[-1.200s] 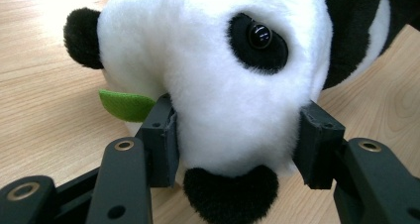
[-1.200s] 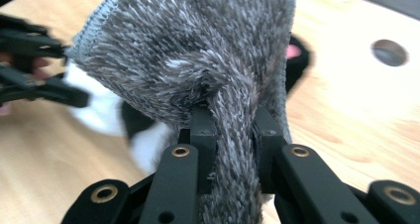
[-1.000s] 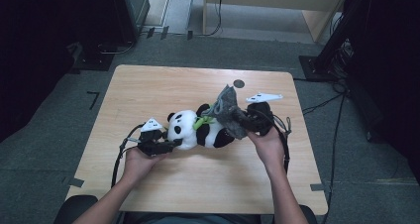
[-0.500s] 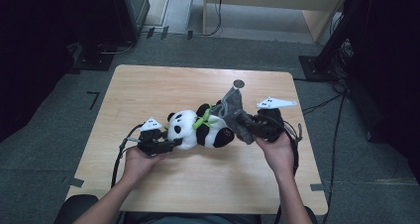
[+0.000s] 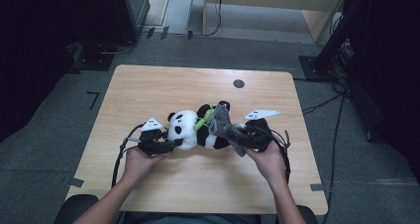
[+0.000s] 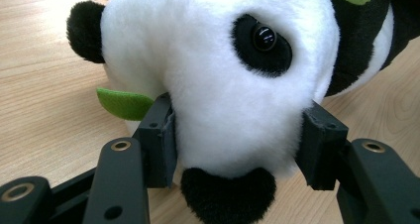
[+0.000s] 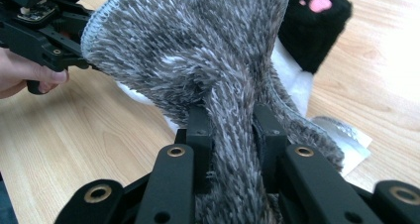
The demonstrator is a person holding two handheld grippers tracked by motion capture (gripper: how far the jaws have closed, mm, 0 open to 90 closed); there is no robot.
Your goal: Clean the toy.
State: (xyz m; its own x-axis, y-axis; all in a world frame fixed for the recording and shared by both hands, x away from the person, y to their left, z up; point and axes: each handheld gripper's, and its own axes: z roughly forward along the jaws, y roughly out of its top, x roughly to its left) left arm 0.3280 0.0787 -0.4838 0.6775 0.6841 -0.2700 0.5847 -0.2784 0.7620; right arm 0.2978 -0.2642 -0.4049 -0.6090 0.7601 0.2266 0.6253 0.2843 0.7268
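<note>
A plush panda (image 5: 190, 130) lies on its side mid-table (image 5: 198, 85); the left gripper (image 6: 237, 140) clamps its white head between half-open jaws; the right gripper (image 7: 230, 130) pinches a grey furry cloth (image 7: 198, 50) draped over its black legs, jaws nearly closed.

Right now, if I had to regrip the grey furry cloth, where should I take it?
Probably at the bunched neck of the grey furry cloth, coming from the panda's leg end. There it narrows enough for the right tongs; the stitched edge flares wide and floppy.
</note>
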